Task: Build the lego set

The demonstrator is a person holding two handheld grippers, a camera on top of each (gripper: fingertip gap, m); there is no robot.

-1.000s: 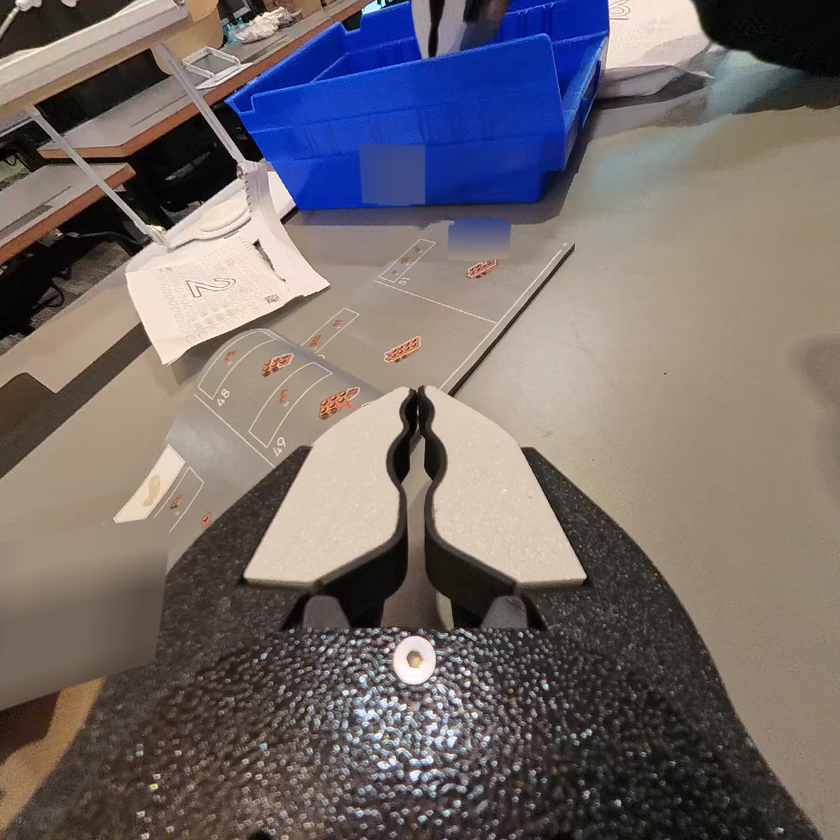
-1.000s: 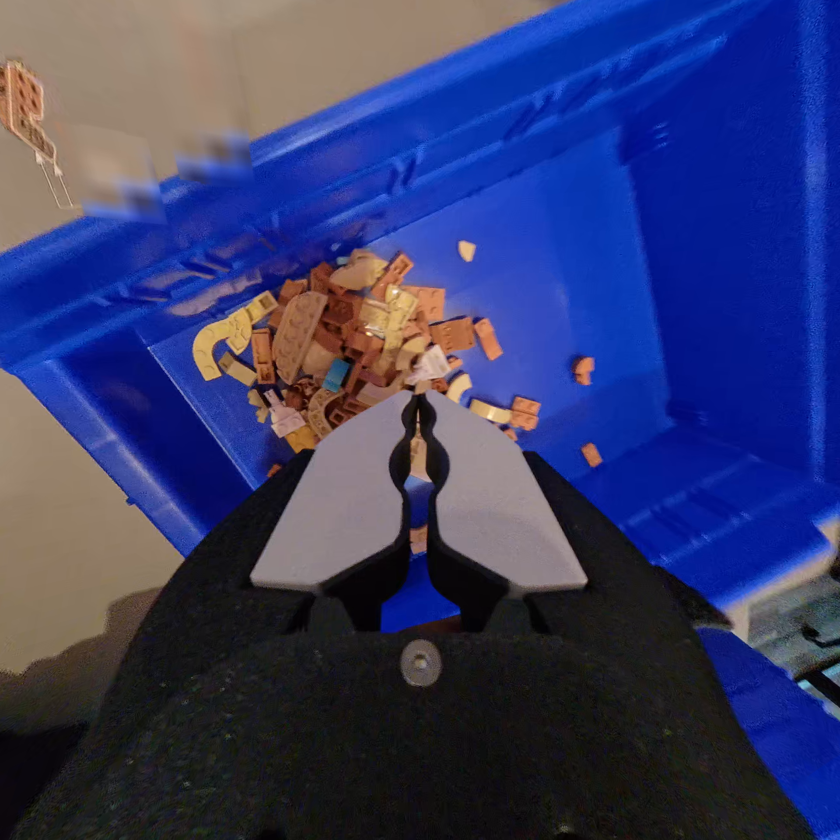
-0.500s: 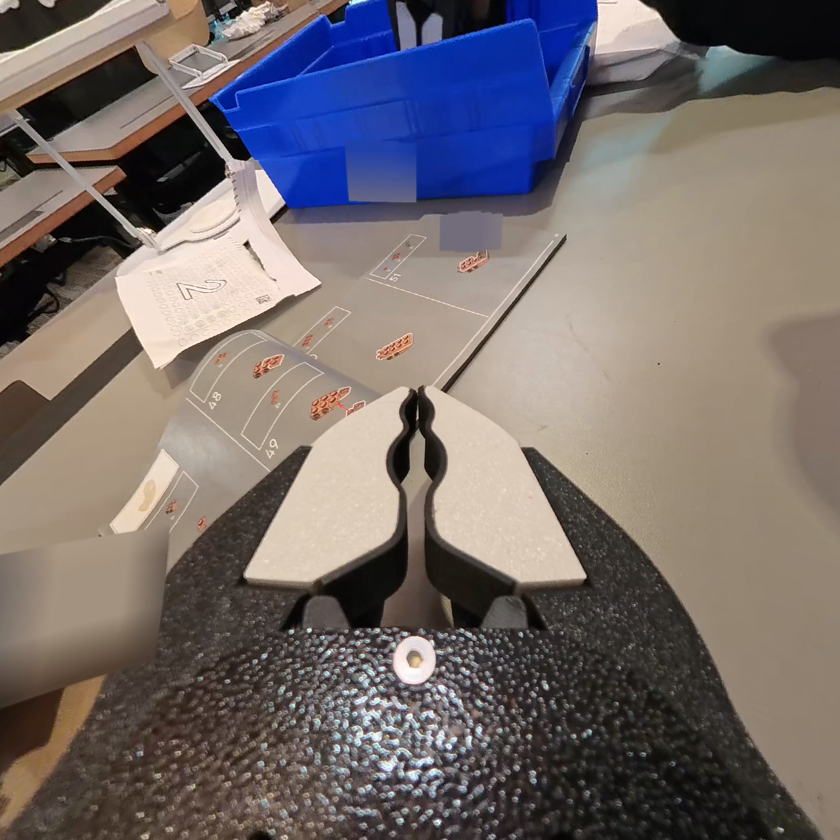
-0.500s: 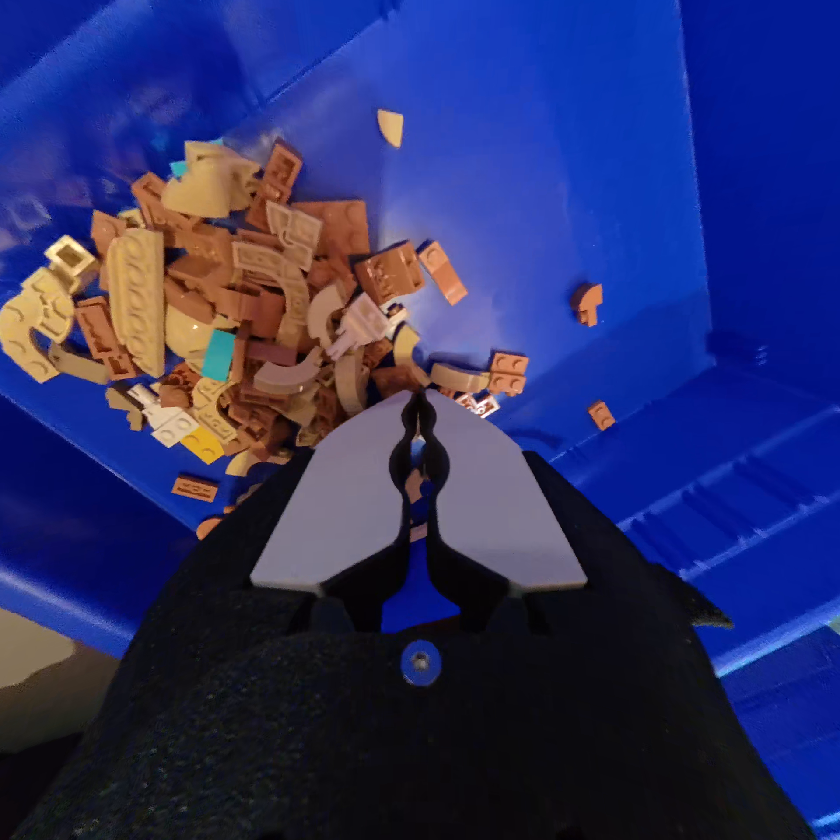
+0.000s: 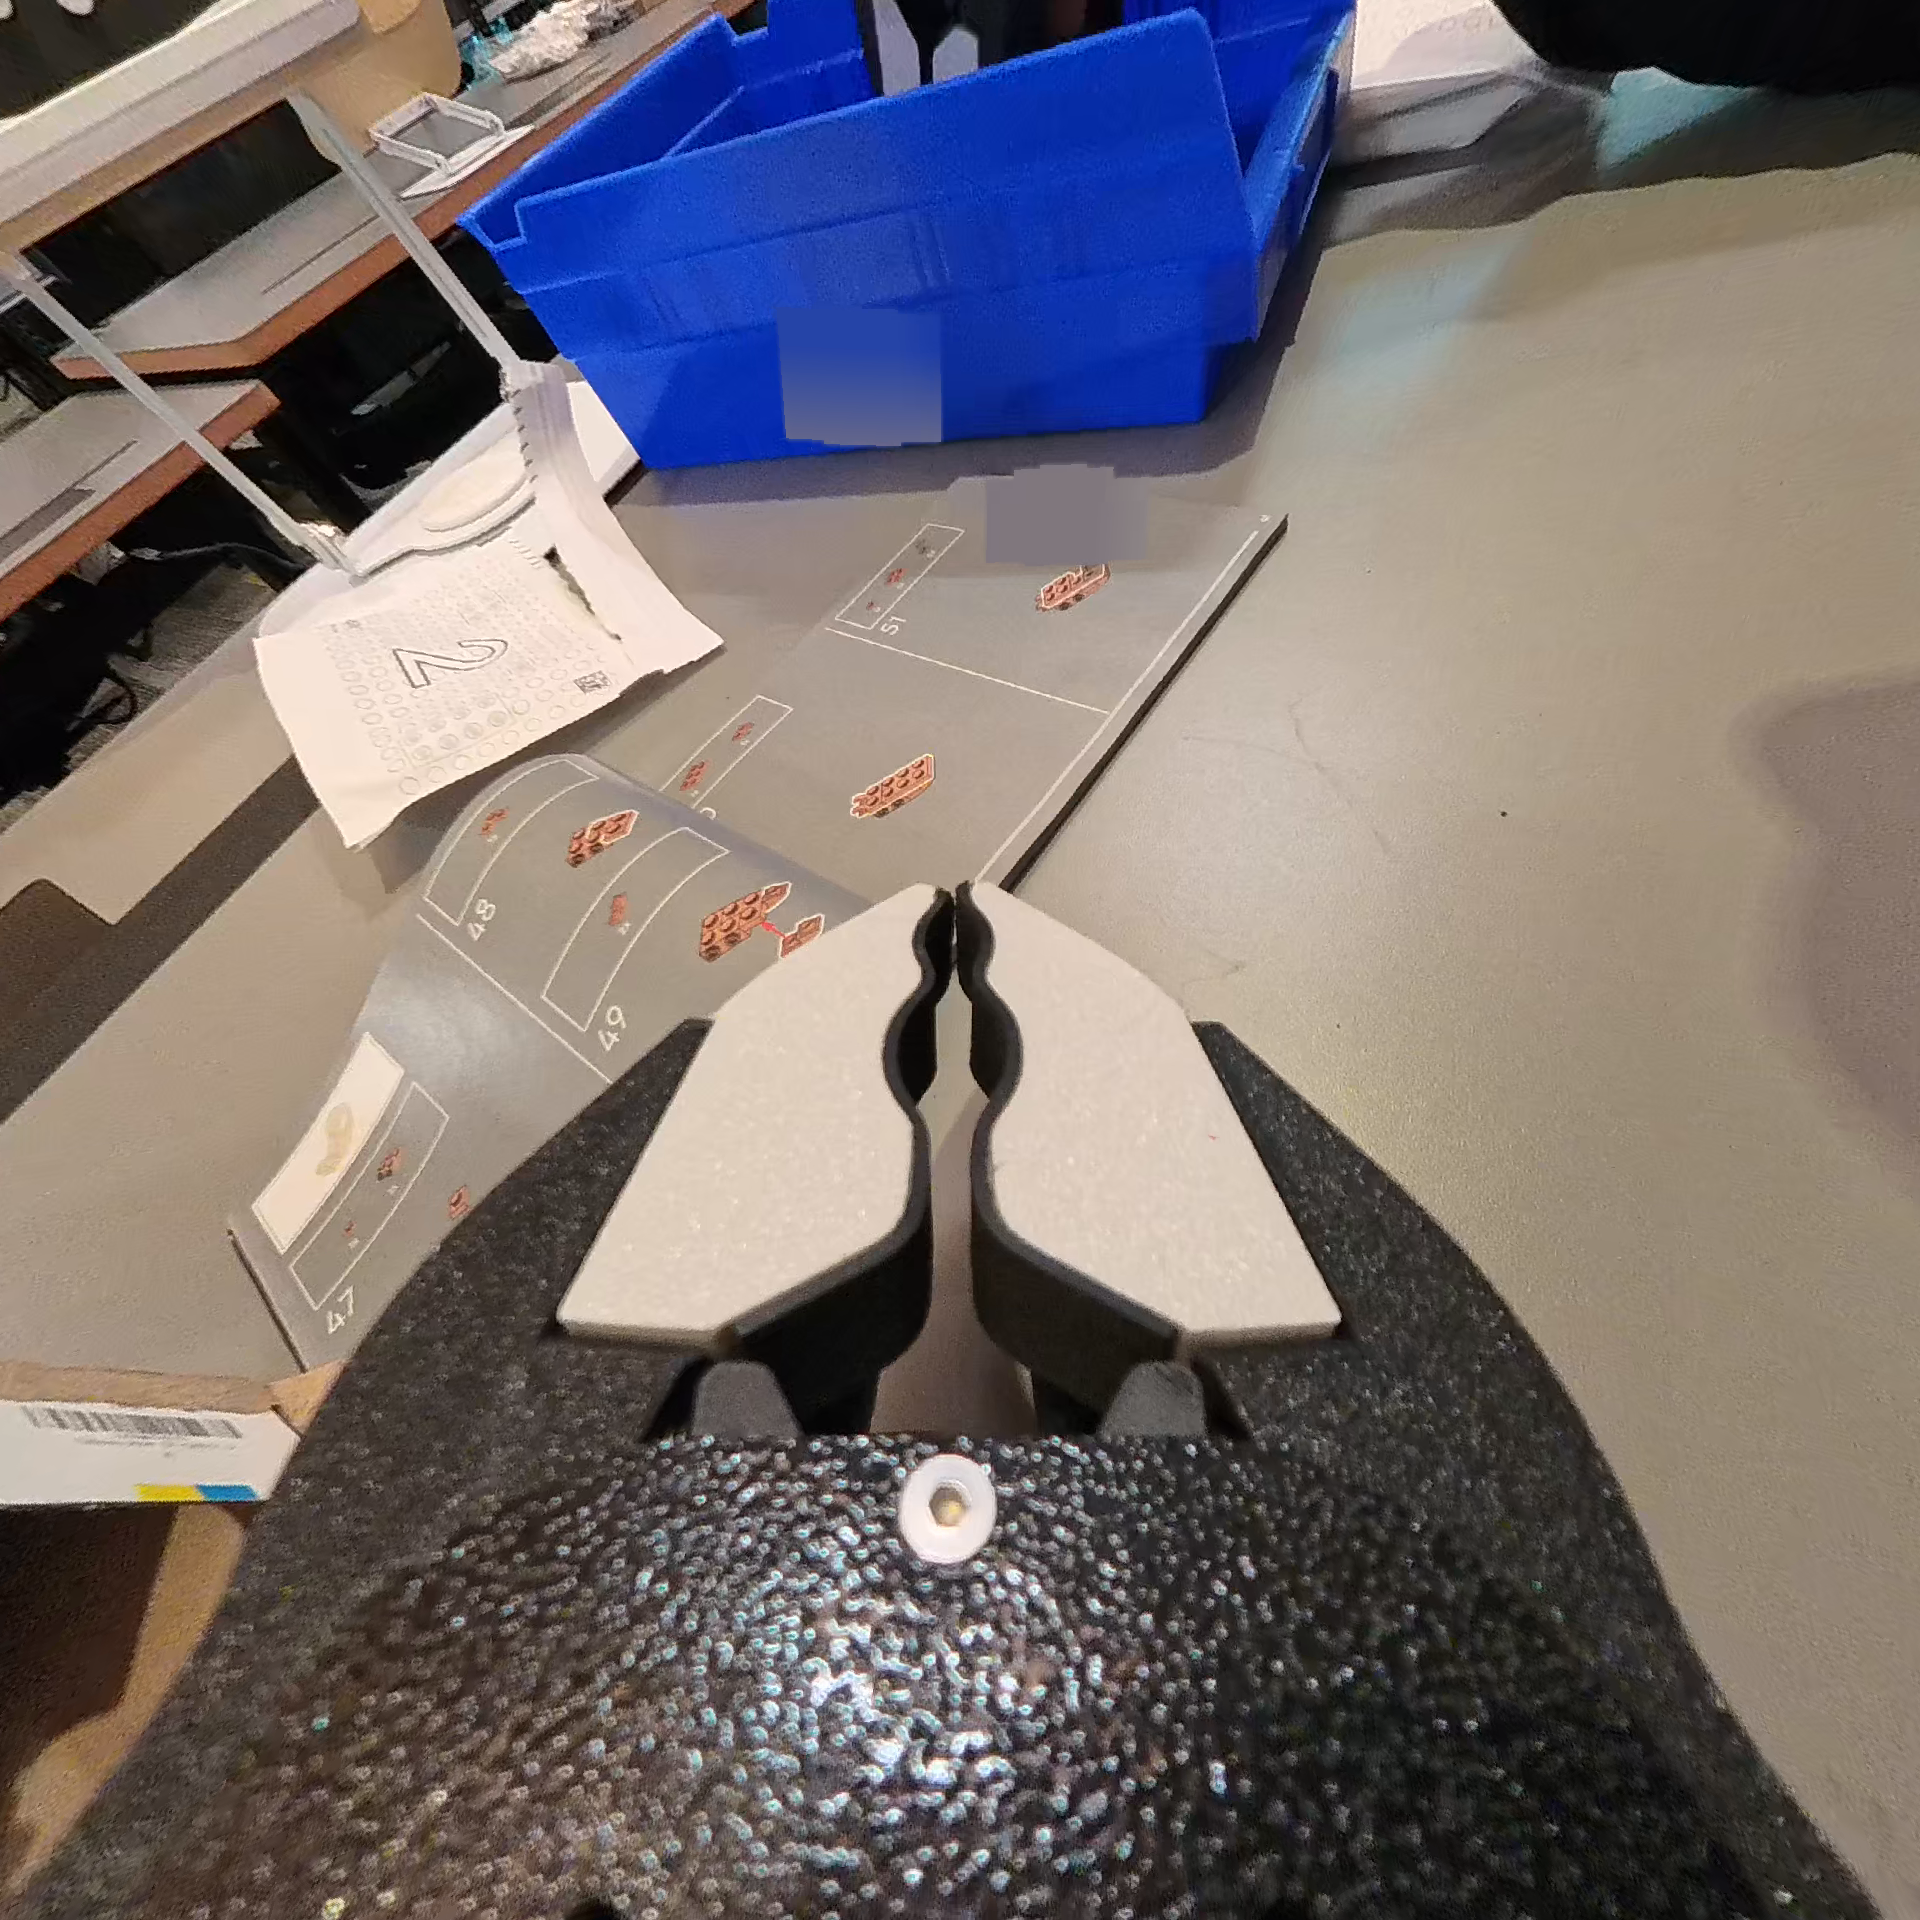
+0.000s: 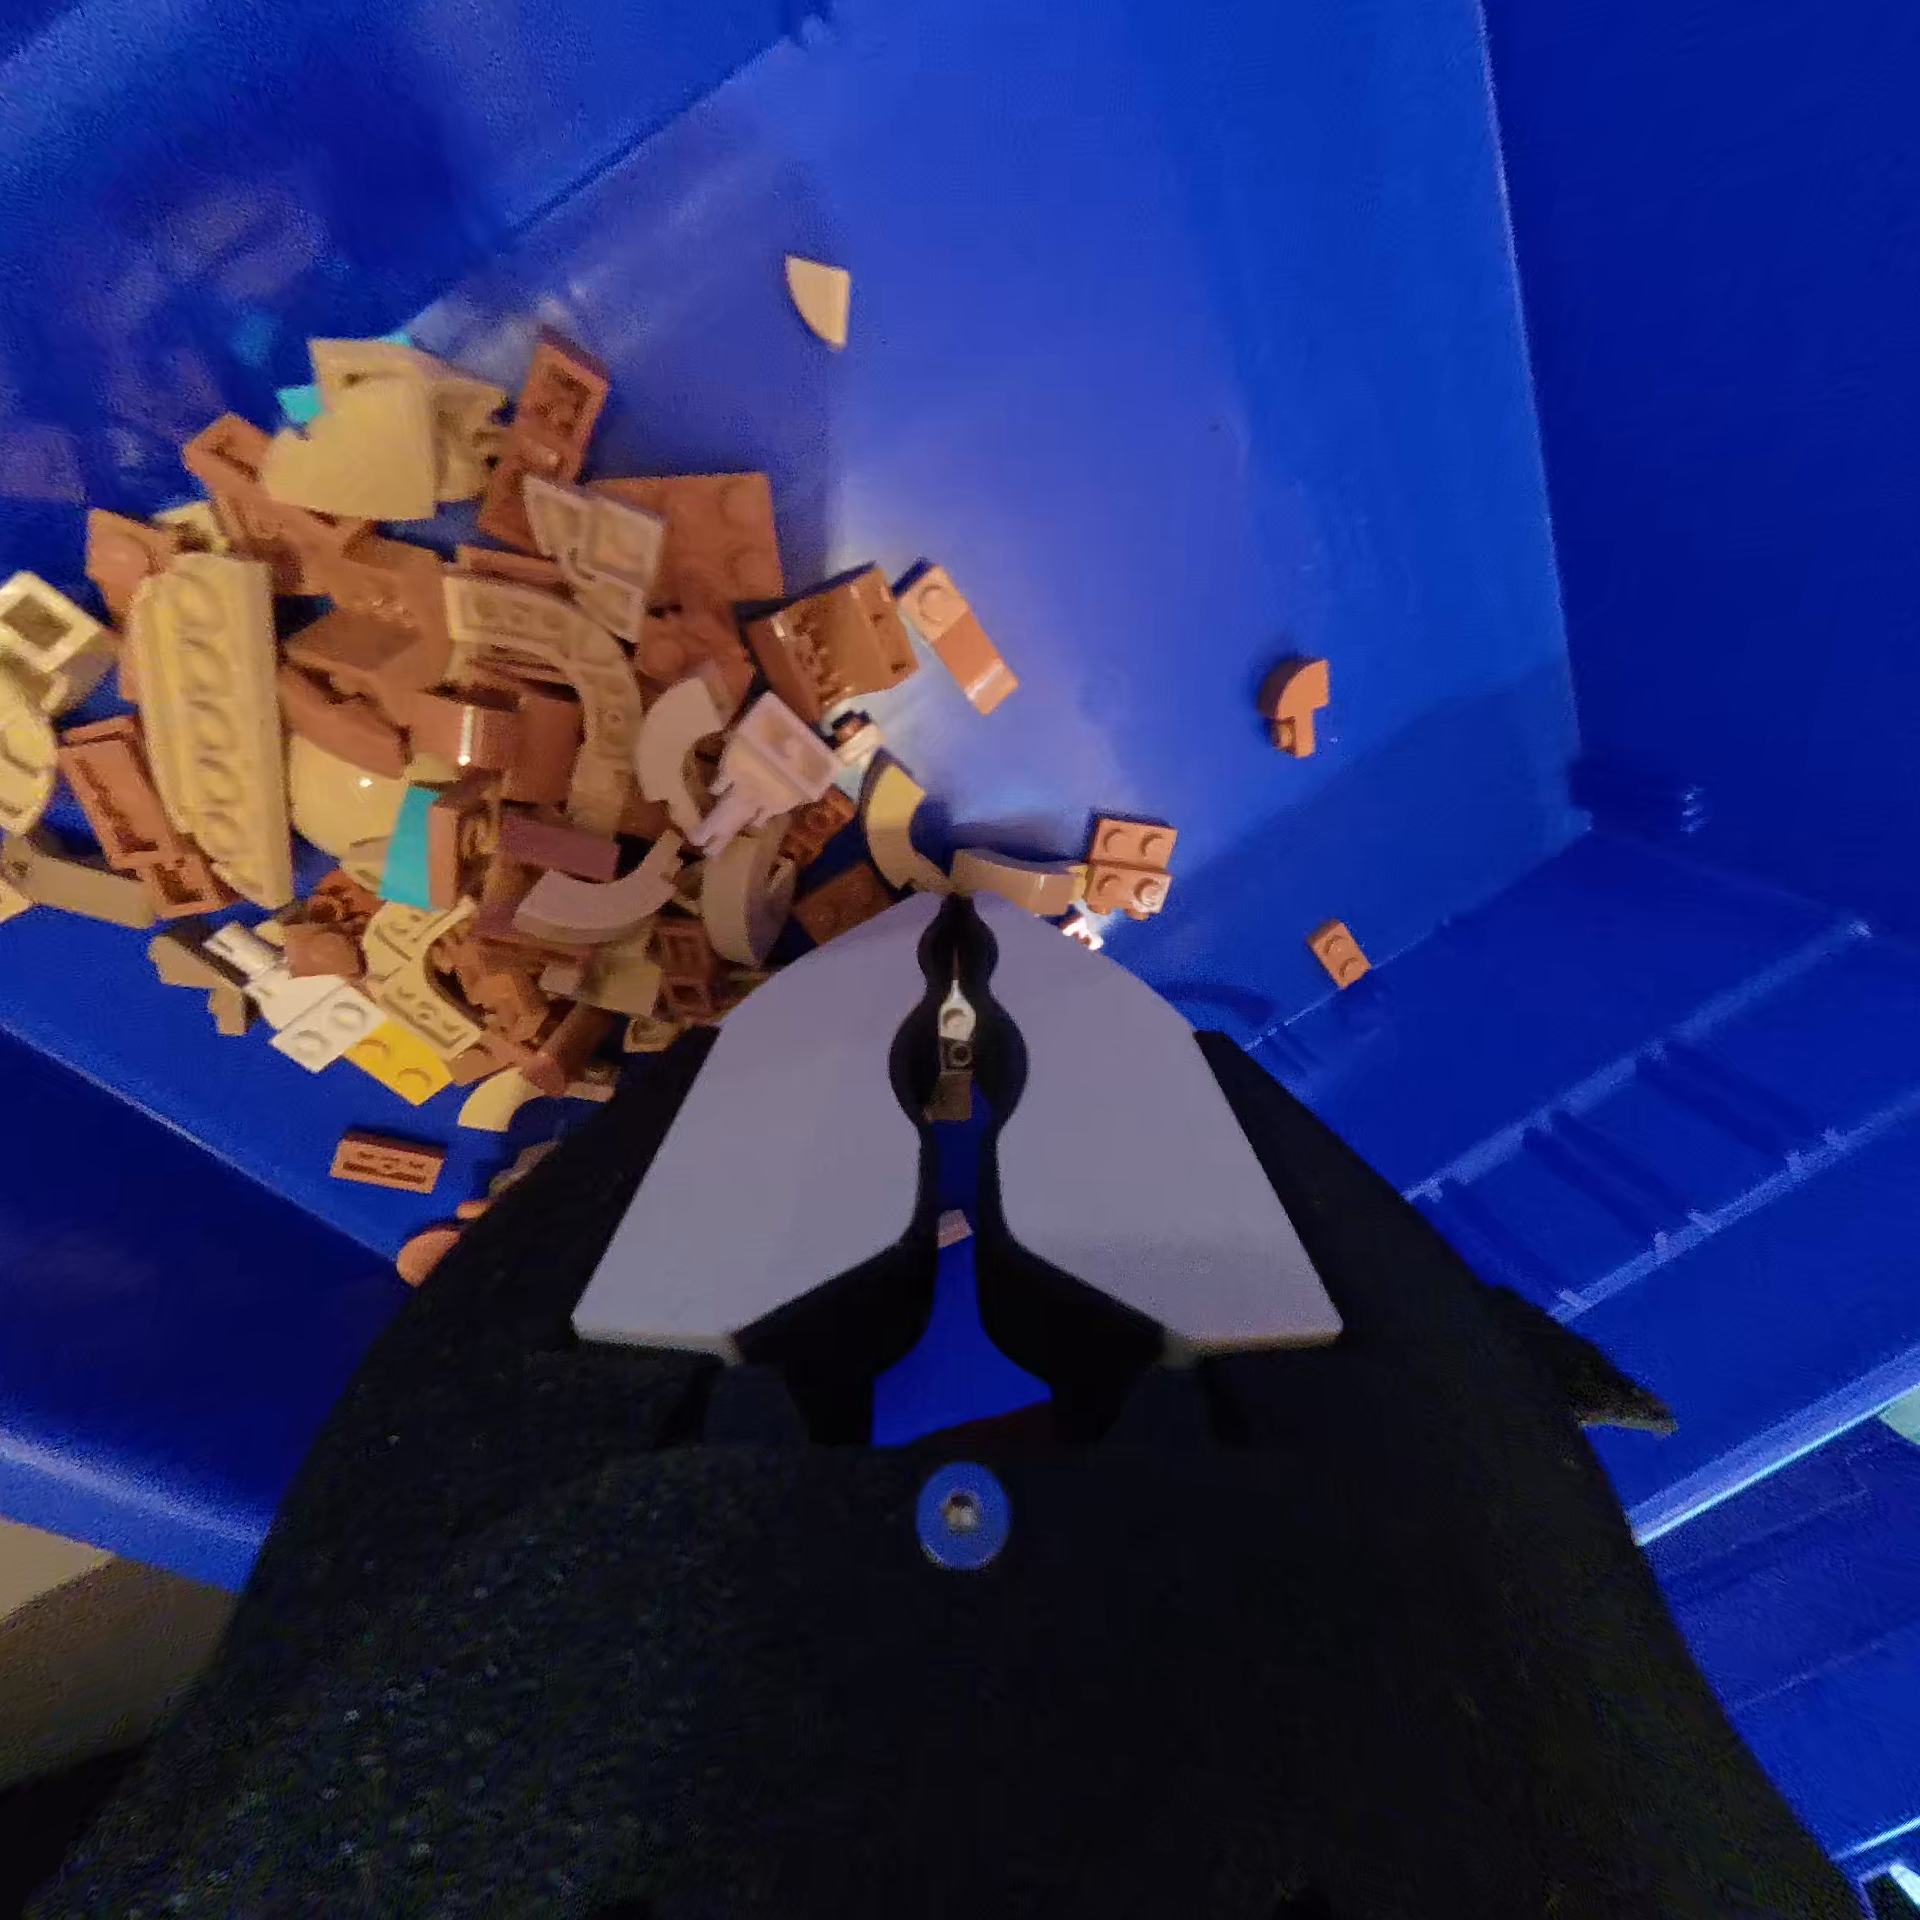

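Right gripper (image 6: 954, 914), fingers closed, noses into the brick heap (image 6: 436, 727) inside the blue plastic bin (image 6: 1351, 416); it could scatter pieces. Left gripper (image 5: 954, 896), closed empty, hovers beside the grey instruction booklet (image 5: 935, 727).

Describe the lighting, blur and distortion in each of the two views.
Left wrist view: even room light, a soft shadow on the grey table at right, specular sparkle on the left gripper housing, wide-angle bending of the blue bin. Right wrist view: dim, blue-tinted inside the bin, brick pile slightly blurred at left.
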